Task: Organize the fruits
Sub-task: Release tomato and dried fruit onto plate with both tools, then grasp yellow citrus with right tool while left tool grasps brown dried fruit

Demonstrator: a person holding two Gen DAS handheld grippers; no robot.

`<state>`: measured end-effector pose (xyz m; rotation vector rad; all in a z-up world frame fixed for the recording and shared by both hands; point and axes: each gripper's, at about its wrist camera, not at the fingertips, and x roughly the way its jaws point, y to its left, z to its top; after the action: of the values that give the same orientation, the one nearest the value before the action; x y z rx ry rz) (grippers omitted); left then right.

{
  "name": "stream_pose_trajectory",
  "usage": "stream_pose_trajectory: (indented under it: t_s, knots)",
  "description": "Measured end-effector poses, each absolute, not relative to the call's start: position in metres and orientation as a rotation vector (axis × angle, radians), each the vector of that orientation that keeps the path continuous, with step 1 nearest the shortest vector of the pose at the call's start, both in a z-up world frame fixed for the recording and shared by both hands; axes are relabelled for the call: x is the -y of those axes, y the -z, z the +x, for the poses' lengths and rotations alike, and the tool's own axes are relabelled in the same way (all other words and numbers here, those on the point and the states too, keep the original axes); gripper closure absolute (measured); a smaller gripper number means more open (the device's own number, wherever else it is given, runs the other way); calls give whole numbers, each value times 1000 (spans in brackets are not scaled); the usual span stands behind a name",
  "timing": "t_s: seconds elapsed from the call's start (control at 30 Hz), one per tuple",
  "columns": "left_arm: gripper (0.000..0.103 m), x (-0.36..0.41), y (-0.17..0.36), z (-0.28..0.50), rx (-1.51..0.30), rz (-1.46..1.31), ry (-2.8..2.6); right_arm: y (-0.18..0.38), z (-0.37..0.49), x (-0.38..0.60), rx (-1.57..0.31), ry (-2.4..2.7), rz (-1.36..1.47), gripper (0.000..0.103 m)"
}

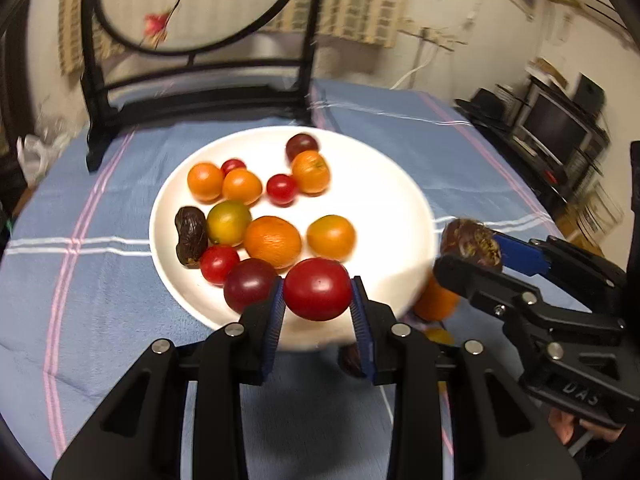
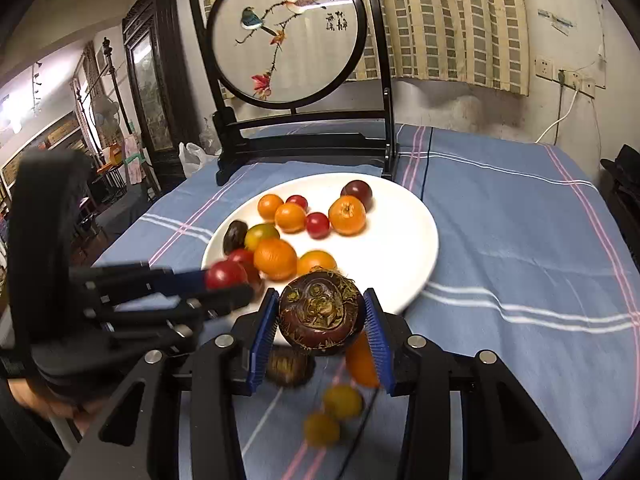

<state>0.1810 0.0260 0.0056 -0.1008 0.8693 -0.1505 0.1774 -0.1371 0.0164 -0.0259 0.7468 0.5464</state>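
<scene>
A white plate on the blue cloth holds several small oranges, red and dark tomatoes and a dark wrinkled fruit. My left gripper is shut on a red tomato, lifted over the plate's near rim. My right gripper is shut on a dark brown water chestnut, held just off the plate's near right edge. Below the grippers, an orange, two yellow tomatoes and another dark chestnut lie on the cloth.
A black-framed round embroidered screen stands on the table behind the plate. The table wears a blue striped cloth. A white plastic bag sits off the far left edge, with shelves and a TV to the right.
</scene>
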Motion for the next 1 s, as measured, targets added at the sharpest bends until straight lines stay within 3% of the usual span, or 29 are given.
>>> stream_pose_trajectory:
  t_s: [0.33,0.37,0.4,0.5,0.7,1.0]
  knots:
    - [71,-27,9,199,-853,-144,137,13,221,145,-870,-536,146,58]
    - [67,-28,9,199,-855,-160,142,13,221,148,-865,-533,180,46]
    - [54,-29,8,199,-854,-178,159,12,221,152,-854,-531,213,33]
    - [31,-28,-2,189,-799,-162,137,5,216,156,-831,-546,224,32]
    - [22,-21,-17,163,-712,-56,117,-9,194,171,-778,-497,144,32]
    - [13,-11,-6,143,-757,-19,131,17,151,187,-824,-452,-1,32]
